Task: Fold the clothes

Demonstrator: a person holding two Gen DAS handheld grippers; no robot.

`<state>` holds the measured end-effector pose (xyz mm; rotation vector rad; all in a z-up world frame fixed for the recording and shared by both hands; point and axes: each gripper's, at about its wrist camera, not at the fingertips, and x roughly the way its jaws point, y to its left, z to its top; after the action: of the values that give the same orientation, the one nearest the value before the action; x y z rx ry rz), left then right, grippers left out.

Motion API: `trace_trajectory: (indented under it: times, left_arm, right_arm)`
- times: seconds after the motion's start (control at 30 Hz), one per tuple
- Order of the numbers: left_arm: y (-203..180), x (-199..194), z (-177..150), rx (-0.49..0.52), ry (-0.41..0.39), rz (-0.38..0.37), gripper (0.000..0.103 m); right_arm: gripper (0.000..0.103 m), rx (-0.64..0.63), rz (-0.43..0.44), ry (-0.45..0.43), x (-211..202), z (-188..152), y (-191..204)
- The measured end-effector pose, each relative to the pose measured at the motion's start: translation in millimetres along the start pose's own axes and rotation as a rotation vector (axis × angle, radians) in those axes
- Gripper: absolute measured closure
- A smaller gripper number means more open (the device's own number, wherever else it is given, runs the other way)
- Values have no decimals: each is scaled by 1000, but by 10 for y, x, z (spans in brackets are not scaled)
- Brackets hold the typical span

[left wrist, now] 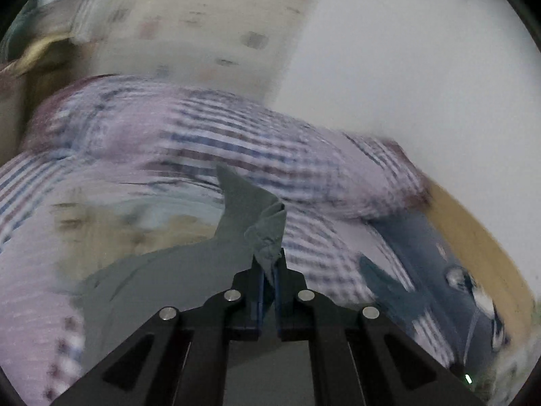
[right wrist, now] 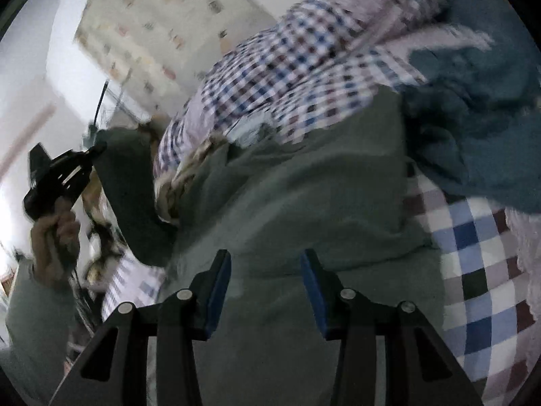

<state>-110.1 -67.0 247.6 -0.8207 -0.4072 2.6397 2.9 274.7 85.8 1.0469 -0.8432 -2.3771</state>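
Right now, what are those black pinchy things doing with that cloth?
A person is folding clothes on a checked bedsheet. The left gripper is shut on a corner of the grey-green garment, lifting it. The right gripper is open above the same garment, holding nothing. A dark teal garment lies nearby.

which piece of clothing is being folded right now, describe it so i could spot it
Start at the checked bedcover that fills the scene. On it lies a plain grey-green garment, with a darker teal cloth heaped beyond it. It alone is lifted at one corner, pinched in the left hand-held gripper, while the right hand-held gripper hovers open above it.
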Motion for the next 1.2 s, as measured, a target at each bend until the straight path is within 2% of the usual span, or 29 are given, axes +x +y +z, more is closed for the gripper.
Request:
trace_trajectory:
  times: [0.1, 0.2, 0.3, 0.37, 0.43, 0.53, 0.6, 0.67, 0.73, 0.8, 0.9, 0.93, 1.0, 1.07, 1.2]
  left_arm:
    - [-748, 522, -278, 84, 103, -71, 100]
    - [-1269, 1096, -770, 142, 226, -85, 100]
    - [-1477, 1571, -1252, 168, 343, -57, 100]
    - [-1514, 1761, -1496, 168, 391, -35, 100]
    - [-1496, 1868, -1655, 158, 421, -17, 100]
    - [-1456, 1899, -1807, 131, 459, -43, 96]
    - [-1440, 1891, -1875, 114, 488, -77, 85]
    - [-1393, 1795, -1916, 98, 509, -125, 51]
    - [-1324, 1575, -1945, 109, 500, -139, 39]
    - [-1227, 1314, -1945, 130, 470, -146, 39]
    - [-897, 784, -1866, 154, 365, -89, 32]
    - [-712, 576, -1826, 157, 309, -44, 27]
    - [-374, 273, -1756, 153, 224, 48, 26]
    - [44, 3, -1692, 138, 153, 183, 26]
    - [626, -302, -1714, 151, 112, 404, 26]
  right_arm:
    - [54, 142, 50, -4, -33, 96, -356]
    - [54, 252, 121, -55, -124, 206, -631]
    - [54, 349, 175, -76, -119, 276, -880]
    - [54, 415, 194, -70, -65, 271, -1035]
    - [54, 461, 208, -59, 9, 254, -1133]
    - [54, 480, 214, -22, 153, 241, -1180]
    - [54, 462, 213, 4, 253, 244, -1150]
    - [53, 442, 198, 14, 334, 251, -1118]
    - [53, 430, 181, 21, 416, 261, -1099]
    - [53, 427, 167, 21, 466, 266, -1102]
    - [53, 417, 150, 13, 491, 279, -1091]
    - [53, 410, 143, 10, 493, 282, -1080]
    - [53, 387, 134, 10, 494, 289, -1040]
    - [53, 362, 127, 12, 509, 288, -991]
    - [54, 303, 68, 31, 568, 292, -882]
